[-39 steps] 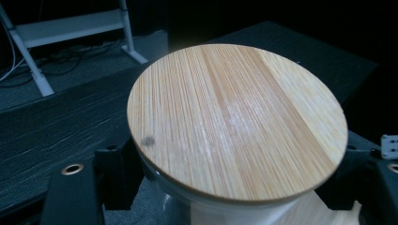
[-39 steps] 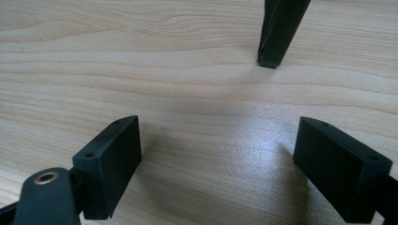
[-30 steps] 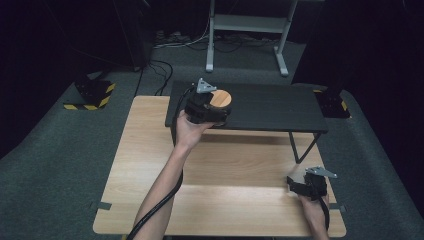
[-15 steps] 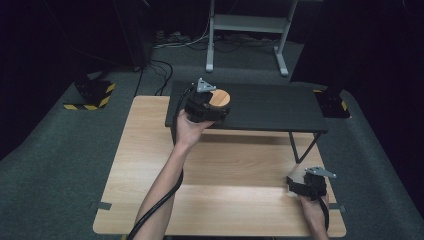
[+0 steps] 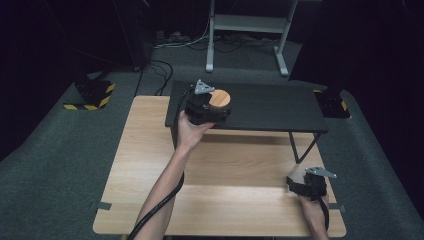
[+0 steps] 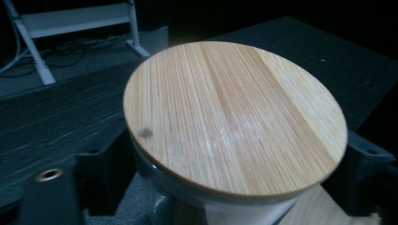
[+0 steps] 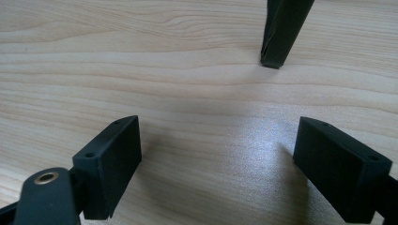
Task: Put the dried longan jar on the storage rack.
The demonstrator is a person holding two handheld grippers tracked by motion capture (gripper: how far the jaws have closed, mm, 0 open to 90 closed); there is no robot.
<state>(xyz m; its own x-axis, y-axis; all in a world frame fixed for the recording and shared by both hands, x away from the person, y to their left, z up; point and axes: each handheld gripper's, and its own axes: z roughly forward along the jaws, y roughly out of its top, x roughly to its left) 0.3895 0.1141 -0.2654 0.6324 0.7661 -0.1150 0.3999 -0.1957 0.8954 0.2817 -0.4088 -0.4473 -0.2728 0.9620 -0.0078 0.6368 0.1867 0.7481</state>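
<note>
Straddling wood-lidded jar (image 6: 234, 117) on black shelf (image 5: 270, 107) with left gripper (image 5: 212, 111), jaws just opening, seemingly released; right gripper (image 5: 300, 187) open over table (image 5: 235, 170).

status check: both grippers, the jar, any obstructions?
Left gripper jaws just opening, astride the bamboo-lidded jar on the black shelf. Right gripper open, idle over the wooden table. Nothing in the way.
</note>
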